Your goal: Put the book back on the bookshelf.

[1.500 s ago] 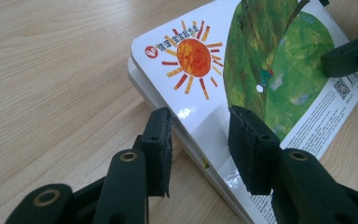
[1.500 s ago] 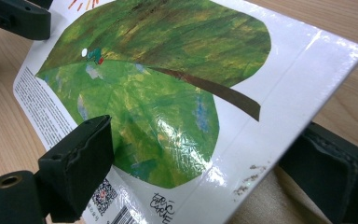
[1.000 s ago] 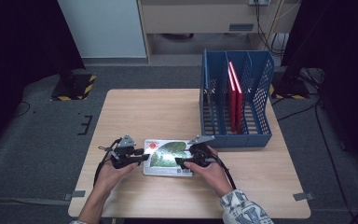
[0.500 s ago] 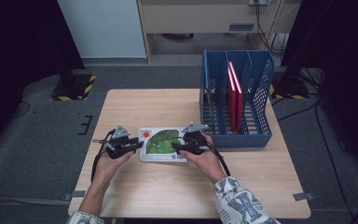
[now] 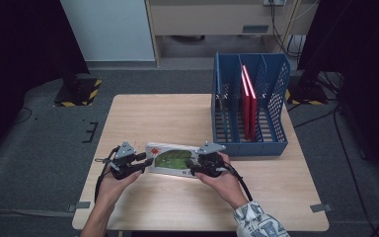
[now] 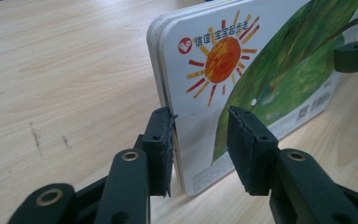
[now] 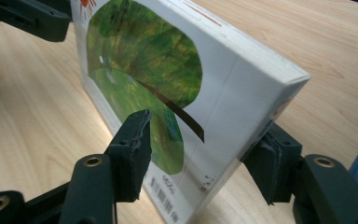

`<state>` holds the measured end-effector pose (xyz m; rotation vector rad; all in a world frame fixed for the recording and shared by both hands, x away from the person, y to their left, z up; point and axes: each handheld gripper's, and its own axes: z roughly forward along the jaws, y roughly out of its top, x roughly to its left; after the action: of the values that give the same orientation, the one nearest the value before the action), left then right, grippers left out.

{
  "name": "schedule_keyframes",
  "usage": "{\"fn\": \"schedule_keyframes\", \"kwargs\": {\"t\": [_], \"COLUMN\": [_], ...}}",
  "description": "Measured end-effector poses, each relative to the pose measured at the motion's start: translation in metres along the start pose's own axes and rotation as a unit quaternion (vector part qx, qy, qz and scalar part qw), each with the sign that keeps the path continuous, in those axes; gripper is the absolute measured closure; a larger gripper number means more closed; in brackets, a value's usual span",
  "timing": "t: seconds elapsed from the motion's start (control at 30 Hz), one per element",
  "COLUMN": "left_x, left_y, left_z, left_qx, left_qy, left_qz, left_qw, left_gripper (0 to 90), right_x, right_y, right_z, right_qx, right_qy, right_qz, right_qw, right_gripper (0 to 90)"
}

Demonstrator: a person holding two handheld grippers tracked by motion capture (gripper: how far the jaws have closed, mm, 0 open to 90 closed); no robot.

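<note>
Book (image 5: 171, 160) with a white cover, an orange sun and a green leaf shape, tilted up on the near part of the table (image 5: 153, 113), between two hand-held grippers. Left gripper (image 5: 139, 163) at the book's left end: in the left gripper view the book's edge (image 6: 242, 84) stands between its jaws, one pad against the back cover, the other just off the front cover with a thin gap visible. Right gripper (image 5: 193, 166) at the book's right end: its jaws have just been closing with the book's spine corner (image 7: 223, 107) between them; one pad lies against the far face of the book, while the near pad stands slightly apart from the leaf picture. Blue rack (image 5: 249, 106) at the far right of the table, well apart from the book, with red books (image 5: 249, 98) upright in one of its middle compartments. Person's forearms enter from the near edge.
</note>
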<state>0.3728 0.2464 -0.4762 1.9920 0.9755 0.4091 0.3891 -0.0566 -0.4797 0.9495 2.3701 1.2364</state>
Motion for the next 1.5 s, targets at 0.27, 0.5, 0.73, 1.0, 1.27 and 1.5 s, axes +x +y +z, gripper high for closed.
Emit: {"fn": "schedule_keyframes", "kwargs": {"t": [0.27, 0.5, 0.73, 1.0, 1.27, 1.5], "left_x": [-0.006, -0.008, -0.004, -0.005, -0.004, 0.000], "left_y": [-0.011, -0.019, -0.022, -0.023, -0.024, -0.024], "left_z": [-0.004, -0.007, -0.009, -0.005, -0.002, -0.001], "left_qx": [0.004, 0.013, 0.017, 0.031, 0.042, 0.040], "left_qy": [-0.001, 0.002, 0.010, 0.012, 0.016, 0.021], "left_qz": [-0.009, -0.016, -0.024, -0.019, -0.019, -0.023], "left_qw": [0.9999, 0.9998, 0.9995, 0.9993, 0.9988, 0.9987], "left_gripper": [49.0, 43.2, 37.7, 35.8, 36.0, 35.9], "right_x": [0.011, 0.021, 0.028, 0.020, 0.009, 0.008], "right_y": [-0.005, -0.012, -0.012, -0.010, -0.009, -0.008], "right_z": [-0.007, -0.011, -0.002, 0.003, 0.008, 0.006], "right_qx": [-0.010, -0.019, -0.014, -0.003, 0.019, 0.024], "right_qy": [0.030, 0.068, 0.076, 0.101, 0.112, 0.121], "right_qz": [0.000, -0.004, -0.020, -0.026, -0.020, -0.014], "right_qw": [0.9995, 0.9975, 0.9968, 0.9946, 0.9933, 0.9923], "right_gripper": [42.5, 39.3, 34.0, 30.7, 40.5, 48.9]}}
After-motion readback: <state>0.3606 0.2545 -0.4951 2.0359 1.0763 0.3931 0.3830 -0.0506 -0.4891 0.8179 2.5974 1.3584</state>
